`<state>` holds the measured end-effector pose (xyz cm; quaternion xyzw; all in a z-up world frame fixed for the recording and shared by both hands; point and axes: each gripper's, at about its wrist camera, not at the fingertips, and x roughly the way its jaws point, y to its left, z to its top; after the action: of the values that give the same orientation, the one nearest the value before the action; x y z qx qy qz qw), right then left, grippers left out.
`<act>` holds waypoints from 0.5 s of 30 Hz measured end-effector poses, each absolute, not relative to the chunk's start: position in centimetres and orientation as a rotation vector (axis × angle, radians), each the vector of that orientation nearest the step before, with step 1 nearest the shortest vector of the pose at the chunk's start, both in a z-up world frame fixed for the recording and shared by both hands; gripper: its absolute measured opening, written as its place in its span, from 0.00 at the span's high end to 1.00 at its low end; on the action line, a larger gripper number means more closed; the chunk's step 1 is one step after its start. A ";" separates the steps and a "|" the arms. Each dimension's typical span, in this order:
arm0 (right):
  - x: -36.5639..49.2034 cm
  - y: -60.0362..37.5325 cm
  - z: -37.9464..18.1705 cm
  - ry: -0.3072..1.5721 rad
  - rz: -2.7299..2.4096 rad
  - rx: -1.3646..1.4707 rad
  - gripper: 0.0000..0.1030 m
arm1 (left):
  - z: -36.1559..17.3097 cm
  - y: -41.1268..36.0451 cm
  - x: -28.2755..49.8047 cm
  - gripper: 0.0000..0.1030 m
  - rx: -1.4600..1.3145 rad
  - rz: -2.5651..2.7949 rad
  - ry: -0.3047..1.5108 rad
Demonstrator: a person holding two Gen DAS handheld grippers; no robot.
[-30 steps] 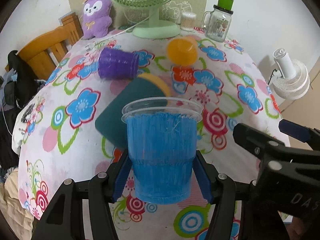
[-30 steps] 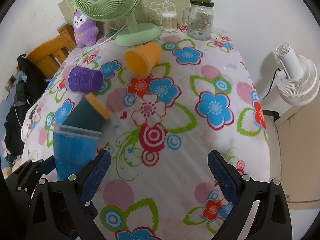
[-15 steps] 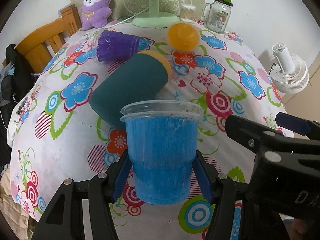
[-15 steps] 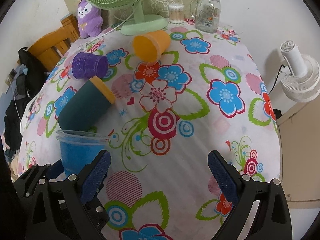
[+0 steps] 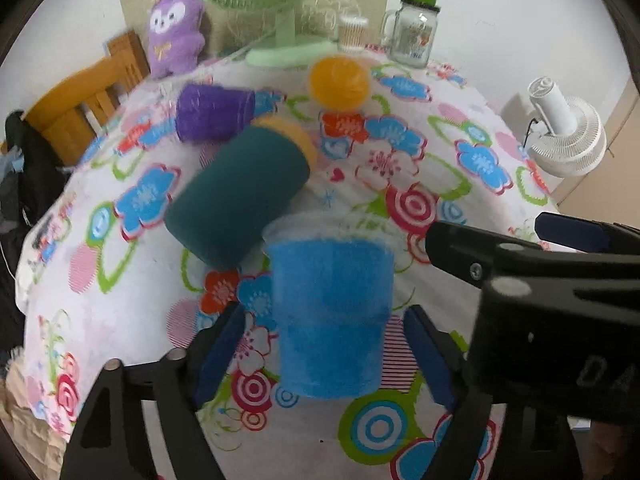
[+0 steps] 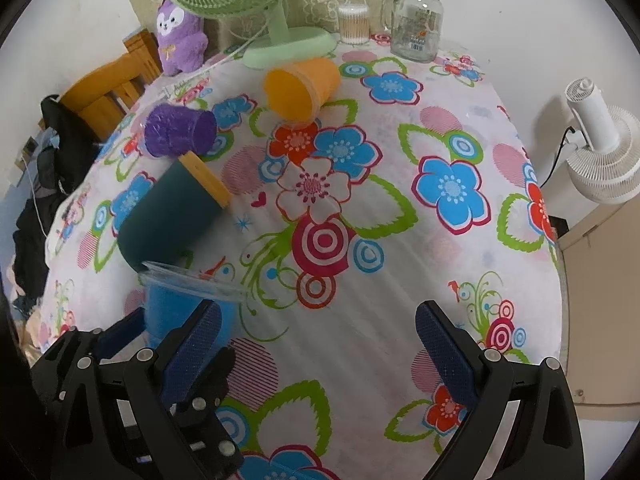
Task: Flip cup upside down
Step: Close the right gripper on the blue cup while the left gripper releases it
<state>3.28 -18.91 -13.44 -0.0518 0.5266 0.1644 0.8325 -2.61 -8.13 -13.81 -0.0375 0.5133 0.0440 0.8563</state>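
Standing upright, rim uppermost, the blue cup [image 5: 330,312] sits on the floral tablecloth [image 6: 400,240] between the two blue-padded fingers of the left gripper [image 5: 326,354]. Visible gaps separate the cup wall from each pad, so the fingers are spread wider than the cup and are not clamping it. Whether the cup base rests fully on the cloth cannot be confirmed, as the left wrist view is blurred. The right gripper [image 6: 320,348] hangs above bare cloth with its fingers set wide apart and nothing between them; the cup lies just beyond its left finger.

Immediately behind the blue cup, a dark teal cup [image 6: 168,220] with a yellow rim lies on its side. Further back, a purple cup [image 6: 178,130] and an orange cup [image 6: 300,88] also lie on their sides. Along the far edge of the table stand a green desk fan [image 6: 280,40], a purple plush toy [image 6: 180,36], a cotton swab container [image 6: 353,24] and a glass jar [image 6: 416,20]
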 end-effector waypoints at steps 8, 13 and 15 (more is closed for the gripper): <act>1.2 -18.6 -8.9 0.989 0.311 -0.049 0.04 | -9.7 -5.2 -2.9 0.07 -0.077 0.033 1.026; -1.2 -18.2 -7.9 0.867 0.252 0.009 0.04 | -8.8 -2.8 -3.9 0.07 -0.022 -0.032 1.022; -2.1 -17.9 -7.8 0.843 0.234 0.026 0.04 | -8.6 -1.8 -4.5 0.07 -0.003 -0.070 1.020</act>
<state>-2.10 -17.93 -7.76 0.0126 0.4082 0.1133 0.9058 -4.46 -1.76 -8.59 -0.0012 0.4882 -0.0333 0.8721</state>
